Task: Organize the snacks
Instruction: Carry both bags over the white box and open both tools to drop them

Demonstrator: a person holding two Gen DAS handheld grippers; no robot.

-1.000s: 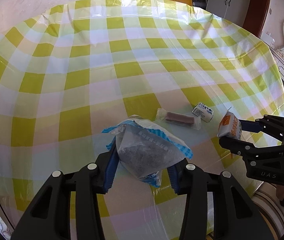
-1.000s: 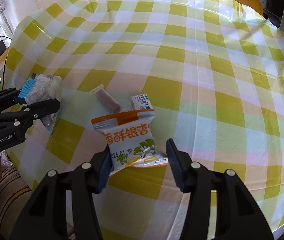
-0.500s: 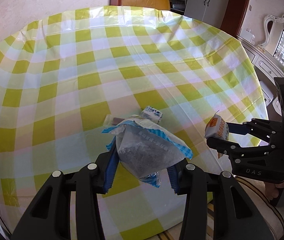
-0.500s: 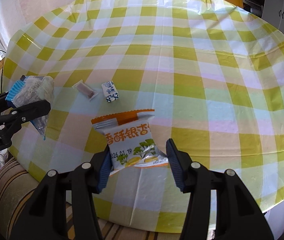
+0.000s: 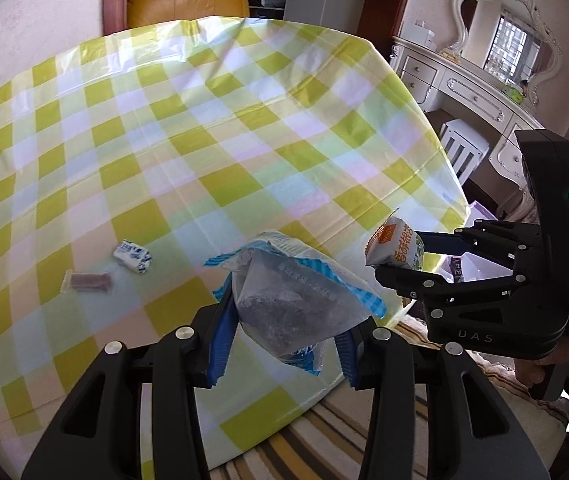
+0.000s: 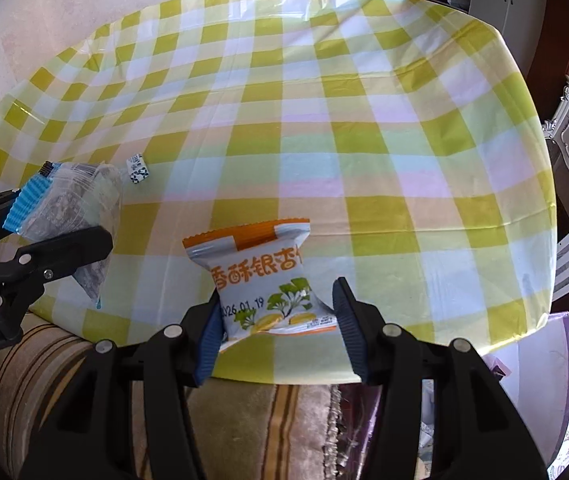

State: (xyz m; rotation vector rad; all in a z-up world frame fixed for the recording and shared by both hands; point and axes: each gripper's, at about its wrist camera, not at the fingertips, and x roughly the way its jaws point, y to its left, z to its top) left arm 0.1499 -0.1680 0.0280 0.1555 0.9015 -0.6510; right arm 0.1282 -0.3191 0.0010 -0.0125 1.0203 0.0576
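My left gripper (image 5: 282, 344) is shut on a clear packet with blue edges and dark contents (image 5: 288, 296), held above the table's near edge. It also shows at the left of the right wrist view (image 6: 68, 204). My right gripper (image 6: 276, 328) is shut on an orange and white snack packet (image 6: 260, 280), held above the near edge; it also shows in the left wrist view (image 5: 394, 246). A small blue and white packet (image 5: 132, 256) and a brown bar in clear wrap (image 5: 88, 282) lie on the yellow checked table (image 5: 204, 140).
A striped sofa (image 6: 244, 420) lies below the table's near edge. A purple bag (image 6: 532, 368) sits at the lower right. An orange chair (image 5: 188, 0) stands behind the table, and a white dresser with a mirror (image 5: 476, 92) stands to the right.
Both grippers have pulled back and up from the table with their packets and swung right. The two small snacks now lie farther off to the left.
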